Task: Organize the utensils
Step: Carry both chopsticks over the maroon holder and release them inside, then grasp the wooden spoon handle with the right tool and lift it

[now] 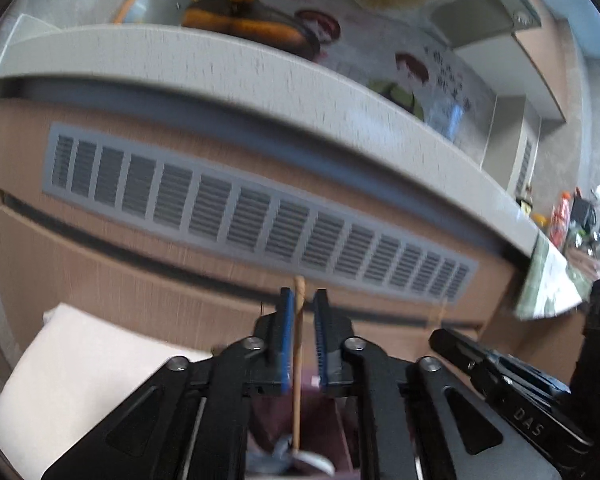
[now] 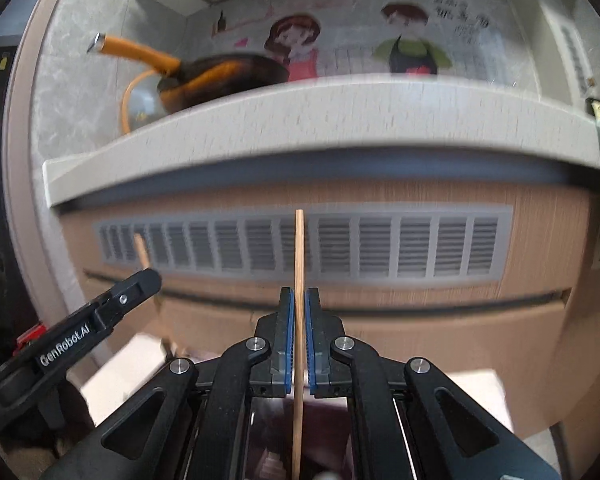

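Across the far side, both views: a wood-grain cabinet front with a long grey vent grille, topped by a pale counter. Far left on the counter sits a dark pan with an orange handle; a cartoon wall picture lies behind it. Bottles, blurred, stand at the counter's far right in the left view.

Near left, left view: a white cloth, lying low and near.

Left gripper: jaws slightly apart, a thin wooden chopstick standing upright between the blue pads, closer to the left pad; whether it is pinched cannot be told. Its tip just clears the fingertips; its lower end runs down toward a white object, too blurred to name.

Right gripper: jaws clamped together on a second chopstick, upright, centred, reaching well beyond the fingertips in front of the grille.
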Demonstrator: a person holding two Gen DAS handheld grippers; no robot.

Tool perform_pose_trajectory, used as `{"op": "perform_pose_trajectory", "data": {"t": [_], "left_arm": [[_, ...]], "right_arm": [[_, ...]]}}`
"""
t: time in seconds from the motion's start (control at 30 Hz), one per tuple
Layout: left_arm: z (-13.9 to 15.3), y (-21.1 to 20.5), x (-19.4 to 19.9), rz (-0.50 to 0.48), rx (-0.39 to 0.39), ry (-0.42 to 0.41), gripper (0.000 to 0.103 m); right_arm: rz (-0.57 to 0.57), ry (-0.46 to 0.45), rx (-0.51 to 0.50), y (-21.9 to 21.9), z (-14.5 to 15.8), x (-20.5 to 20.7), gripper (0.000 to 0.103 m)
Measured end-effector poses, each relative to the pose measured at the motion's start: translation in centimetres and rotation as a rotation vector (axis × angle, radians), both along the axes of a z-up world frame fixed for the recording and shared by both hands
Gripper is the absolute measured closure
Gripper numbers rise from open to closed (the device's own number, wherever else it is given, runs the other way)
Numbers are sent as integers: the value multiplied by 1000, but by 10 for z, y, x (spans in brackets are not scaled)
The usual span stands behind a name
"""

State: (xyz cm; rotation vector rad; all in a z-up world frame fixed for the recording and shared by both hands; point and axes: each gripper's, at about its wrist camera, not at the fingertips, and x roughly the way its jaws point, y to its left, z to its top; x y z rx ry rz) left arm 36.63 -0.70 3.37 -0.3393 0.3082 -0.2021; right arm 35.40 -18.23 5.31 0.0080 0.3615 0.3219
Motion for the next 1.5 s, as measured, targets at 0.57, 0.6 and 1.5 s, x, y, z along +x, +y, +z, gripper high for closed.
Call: {"op": "perform_pose_trajectory", "data": {"t": [0.57,0.6,1.5], "left_arm": [[-32,18,-125,-86,29,260,62],[-41,17,-135,-92,34,294,62],[-99,0,-162,-100,207,456,62]], "right_arm": [[59,305,-76,-74,-58,-103,80],[53,324,-77,-79,-64,-110,80],[-10,536,-207,-55,-143,-72,79]]}}
